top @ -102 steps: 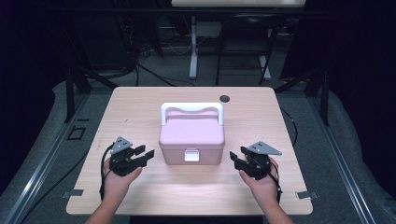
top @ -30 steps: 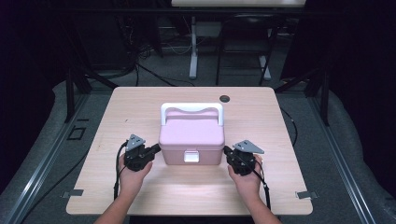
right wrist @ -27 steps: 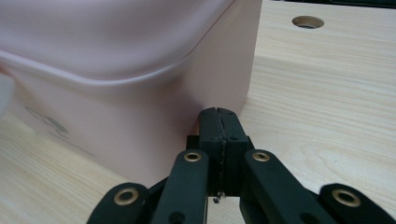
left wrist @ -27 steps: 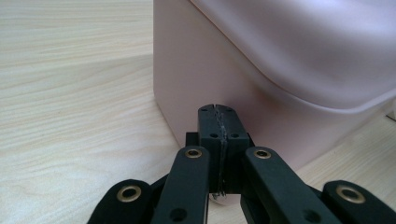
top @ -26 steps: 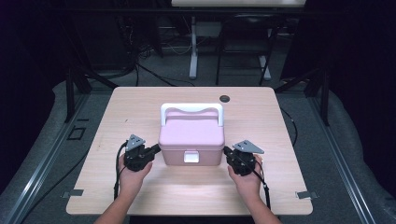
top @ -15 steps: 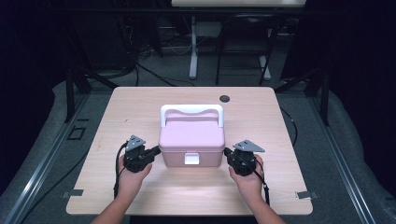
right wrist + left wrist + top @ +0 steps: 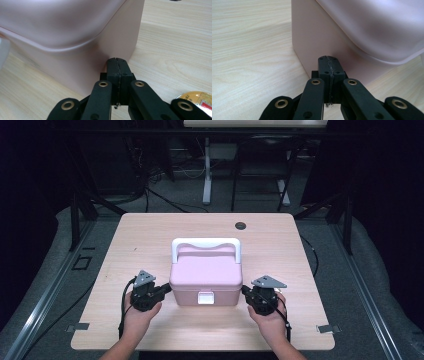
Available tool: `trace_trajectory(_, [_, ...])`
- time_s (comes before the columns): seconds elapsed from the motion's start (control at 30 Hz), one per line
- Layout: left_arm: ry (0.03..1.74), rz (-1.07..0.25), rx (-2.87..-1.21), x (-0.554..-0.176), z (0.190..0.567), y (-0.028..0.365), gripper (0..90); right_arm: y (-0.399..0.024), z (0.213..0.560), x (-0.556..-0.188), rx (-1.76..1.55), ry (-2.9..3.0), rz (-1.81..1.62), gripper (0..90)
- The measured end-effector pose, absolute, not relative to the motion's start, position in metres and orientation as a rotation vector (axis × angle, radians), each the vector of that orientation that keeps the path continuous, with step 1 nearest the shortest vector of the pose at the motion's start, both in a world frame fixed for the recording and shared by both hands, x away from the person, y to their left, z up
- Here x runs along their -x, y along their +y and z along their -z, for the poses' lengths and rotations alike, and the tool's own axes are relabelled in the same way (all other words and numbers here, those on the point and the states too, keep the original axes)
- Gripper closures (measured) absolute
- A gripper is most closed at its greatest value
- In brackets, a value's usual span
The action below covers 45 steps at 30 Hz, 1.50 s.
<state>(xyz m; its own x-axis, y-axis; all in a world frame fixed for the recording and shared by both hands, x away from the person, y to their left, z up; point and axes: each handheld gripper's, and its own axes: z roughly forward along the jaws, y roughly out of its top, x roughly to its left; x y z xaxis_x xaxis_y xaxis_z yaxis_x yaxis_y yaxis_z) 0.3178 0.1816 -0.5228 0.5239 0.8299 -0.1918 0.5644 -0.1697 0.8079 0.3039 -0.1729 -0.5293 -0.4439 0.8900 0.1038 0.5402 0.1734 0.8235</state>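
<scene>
- Left gripper (image 7: 167,290) first: I've got its jaws pressed flat together, nothing between them, tips nosed up against the left end wall of the pink box (image 7: 206,279), low down and near the front corner.
- From the left gripper view the closed tips (image 7: 329,65) sit right at that wall; I can't tell for certain whether they touch or stand a hair off.
- Moving across: the pink box sits mid-table, a little toward my side of the wooden table (image 7: 150,235), long axis running left to right, lid down, white latch (image 7: 205,298) facing me, white handle (image 7: 206,244) at the far edge.
- So the box lies directly between my two claws, to the right of the left one, to the left of the right one, and neither hand is clearer nearer.
- Right gripper (image 7: 245,291): jaws likewise closed on nothing, tips (image 7: 117,65) against the right end wall, close to a corner.
- My read: any squeeze or slide works along that long axis, both ends pushed evenly.
- Far right in the right gripper view, a round gold-and-red thing (image 7: 193,98) lies beside the claw; I can't make out what it is.
</scene>
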Motion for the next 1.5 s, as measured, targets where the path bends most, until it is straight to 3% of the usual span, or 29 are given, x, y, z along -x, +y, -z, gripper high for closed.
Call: trace_trajectory(1.5, [1.1,-0.295,-1.863,-0.275,0.524,0.179,90.0,-0.185,0.528,-0.254,-1.362,2.078,-1.176,90.0])
